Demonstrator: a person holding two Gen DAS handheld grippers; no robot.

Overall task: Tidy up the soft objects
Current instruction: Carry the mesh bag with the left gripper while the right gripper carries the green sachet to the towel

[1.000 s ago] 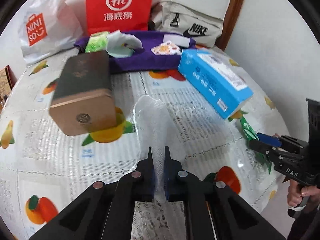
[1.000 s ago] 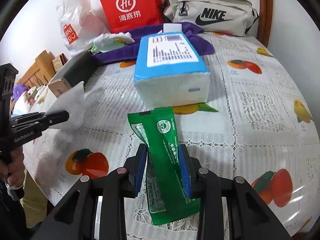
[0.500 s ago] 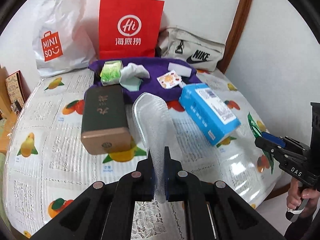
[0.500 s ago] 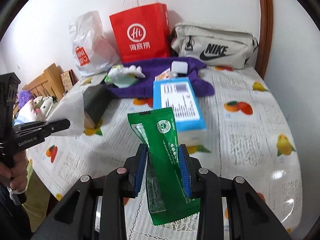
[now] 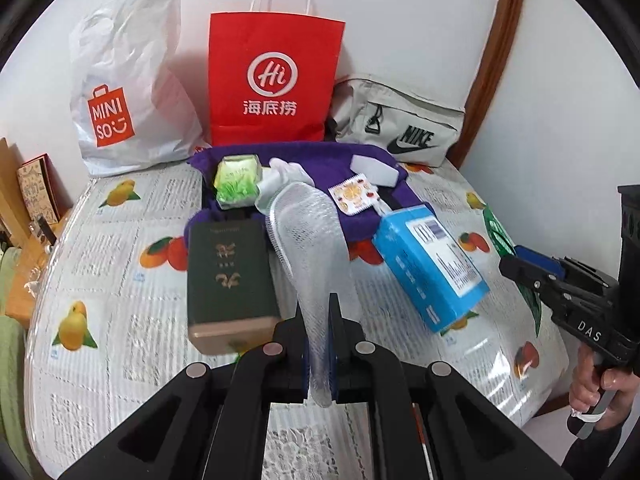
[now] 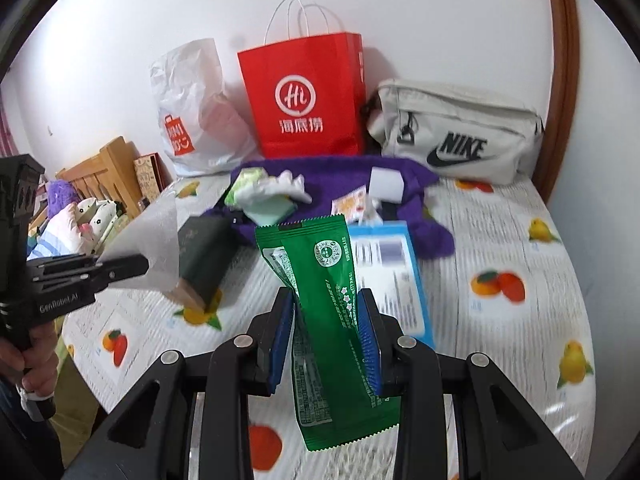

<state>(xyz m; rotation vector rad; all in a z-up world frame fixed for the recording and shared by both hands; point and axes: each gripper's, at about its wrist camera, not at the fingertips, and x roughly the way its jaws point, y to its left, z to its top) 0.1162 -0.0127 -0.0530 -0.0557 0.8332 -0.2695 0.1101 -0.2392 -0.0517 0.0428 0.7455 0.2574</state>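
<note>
- The bench [image 5: 120,264], under a fruit-print cover, carries everything; a red paper bag [image 5: 276,80], a white plastic bag [image 5: 128,92] and a beige pouch [image 5: 404,128] stand along the wall at its far edge.
- A purple towel [image 5: 320,160] lies in front of the bags, with a green packet [image 5: 236,180], crumpled white wrapping [image 5: 286,174], a white block [image 5: 374,170] and a small printed sachet [image 5: 354,194] on it.
- A blue tissue pack [image 5: 432,264] and a dark green box [image 5: 230,276] lie nearer, apart from each other.
- The left gripper [image 5: 318,344] has its fingers pressed together on a clear mesh sleeve [image 5: 312,240], held above the bench.
- The right gripper [image 6: 326,332] has its fingers clamped on a green wrapper [image 6: 324,300], also lifted clear of the bench.
</note>
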